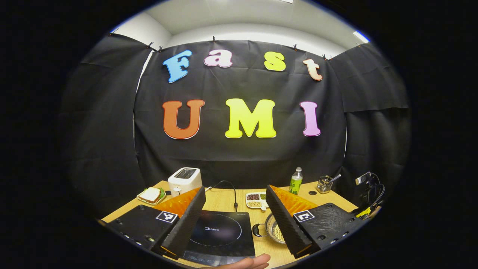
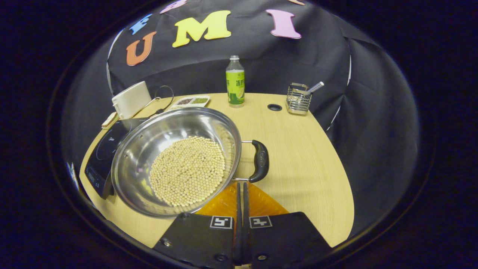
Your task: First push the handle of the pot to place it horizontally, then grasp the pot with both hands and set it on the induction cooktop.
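A steel pot (image 2: 149,138) holding pale beans (image 2: 188,170) stands on the wooden table, just right of the black induction cooktop (image 2: 106,149). Its black side handle (image 2: 260,160) points to the right. My right gripper (image 2: 241,184) is shut with nothing in it, its tips close to the pot's rim just below that handle. In the left gripper view, my left gripper (image 1: 235,187) is open wide above the near table edge. The cooktop (image 1: 220,231) lies between its fingers, and the pot (image 1: 274,231) with its other handle (image 1: 257,229) peeks out beside the right finger.
At the back stand a white toaster (image 1: 185,179), a sandwich plate (image 1: 151,195), a divided tray of beans (image 1: 255,200), a green bottle (image 2: 235,82) and a wire utensil holder (image 2: 297,99). A hand (image 1: 242,261) shows at the near edge. The cooktop's cable (image 1: 235,194) runs backward.
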The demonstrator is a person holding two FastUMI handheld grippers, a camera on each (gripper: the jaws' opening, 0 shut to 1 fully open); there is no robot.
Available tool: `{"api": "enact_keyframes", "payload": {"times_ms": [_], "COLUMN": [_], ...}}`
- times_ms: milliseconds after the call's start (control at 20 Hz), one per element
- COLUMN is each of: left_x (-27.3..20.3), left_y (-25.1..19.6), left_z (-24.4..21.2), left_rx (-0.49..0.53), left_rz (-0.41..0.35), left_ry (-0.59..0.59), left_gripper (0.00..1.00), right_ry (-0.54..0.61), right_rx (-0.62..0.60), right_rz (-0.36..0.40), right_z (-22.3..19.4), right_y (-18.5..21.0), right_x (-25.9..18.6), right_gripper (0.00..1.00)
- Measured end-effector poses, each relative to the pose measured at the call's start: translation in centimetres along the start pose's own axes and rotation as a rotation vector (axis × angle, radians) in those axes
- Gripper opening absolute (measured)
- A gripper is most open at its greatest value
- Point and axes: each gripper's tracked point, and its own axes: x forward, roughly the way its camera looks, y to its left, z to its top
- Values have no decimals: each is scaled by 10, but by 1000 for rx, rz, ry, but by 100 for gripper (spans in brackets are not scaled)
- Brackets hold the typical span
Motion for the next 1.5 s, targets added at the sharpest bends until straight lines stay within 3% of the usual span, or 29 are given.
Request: {"api": "enact_keyframes", "payload": {"times_ms": [450,500,550,600,750,900,1000,1500], "left_x": [30,34,36,39,48,59,65,94], "left_y": [-33,-37,-42,-47,-62,-76,-82,-94], "left_z": [-69,-77,-84,-92,-118,-138,-155,-224], "left_rx": [-10,-14,-19,-25,-40,-38,-43,-58], "left_rz": [-58,-65,-74,-82,-111,-133,-140,-138], "left_ry": [191,211,234,257,335,400,448,638], "left_gripper": [96,87,87,97,96,96,96,96], "right_ry": [-113,-127,-150,-169,-206,-203,-184,-111], "right_rx": [-21,-18,-14,-14,-13,-15,3,32], "right_rz": [-30,-25,-12,-5,-25,-33,-32,-21], "right_z": [17,20,25,30,41,44,46,47], "right_y": [-8,-7,-6,-5,-11,-12,-11,-5], "right_x": [-33,-38,-42,-45,-44,-36,-26,33], "right_gripper": [4,7,10,20,43,80,91,92]}}
